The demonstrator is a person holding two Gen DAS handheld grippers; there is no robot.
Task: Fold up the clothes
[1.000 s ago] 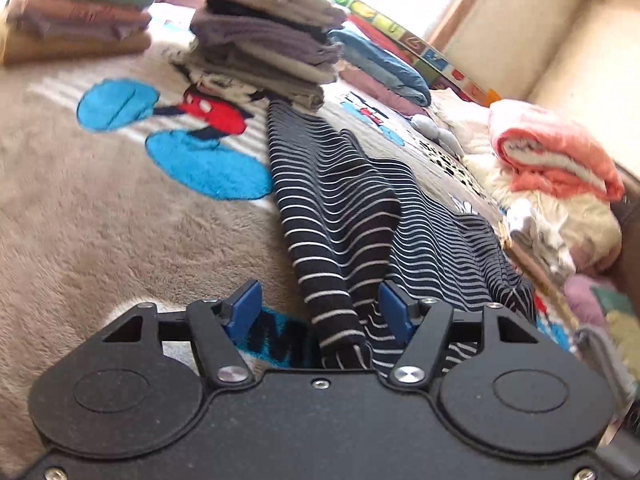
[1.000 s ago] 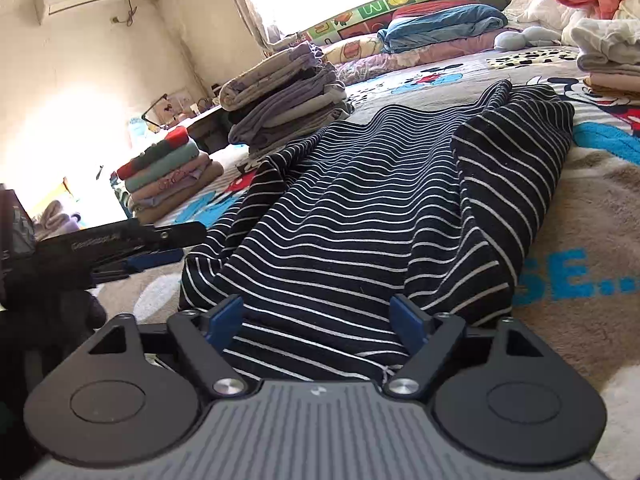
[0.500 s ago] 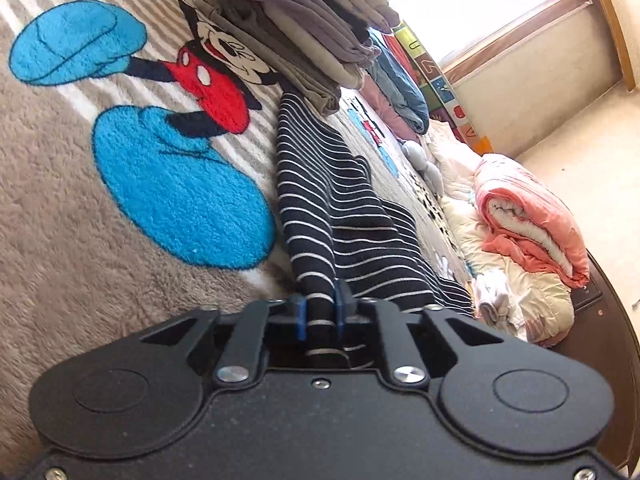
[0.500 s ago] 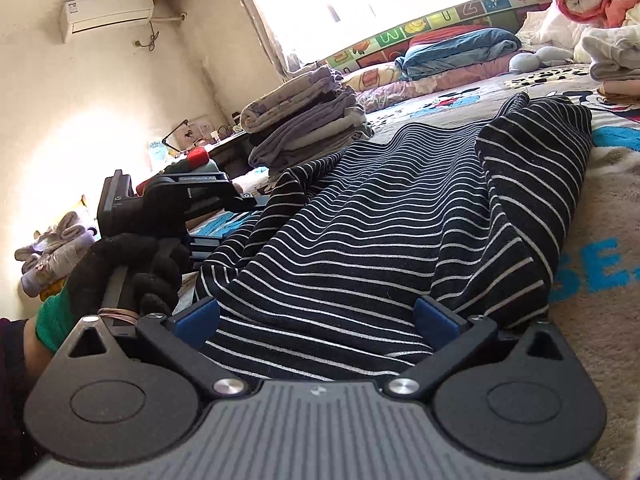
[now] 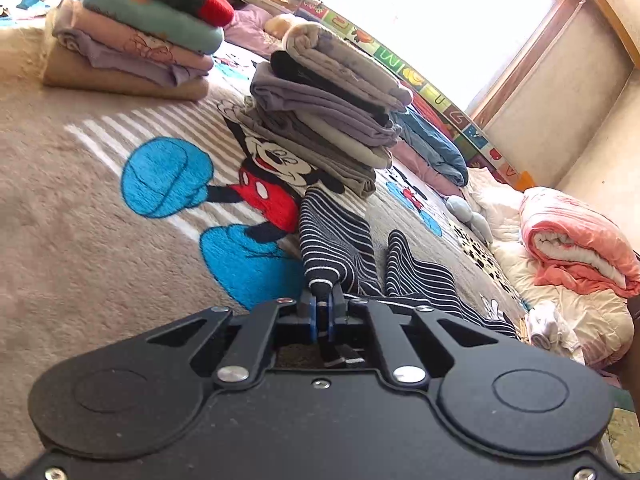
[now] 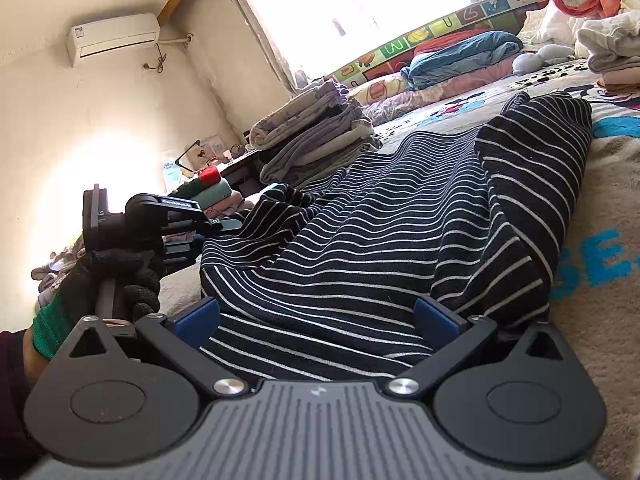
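At about nine o'clock in the right wrist view, the left tool (image 6: 224,224) is seen gripped by a gloved hand (image 6: 112,280). Its pads are pinched tight on a corner of the striped garment (image 5: 332,248), as the left wrist view shows, and that corner is raised off the blanket (image 5: 80,240) on the bed. The rest of the garment lies spread from the centre toward two o'clock in the right wrist view, with one side already doubled over. At six o'clock there, the right tool (image 6: 316,320) is held spread to its widest, the near hem lying between its pads without being pressed. Two stacks of folded clothes (image 5: 328,112) are seen at eleven and twelve o'clock in the left wrist view.

The step in hand is judged to be a fold begun from the left corner. Next, the right tool would need to be closed on the hem, so that both corners can be carried across together.
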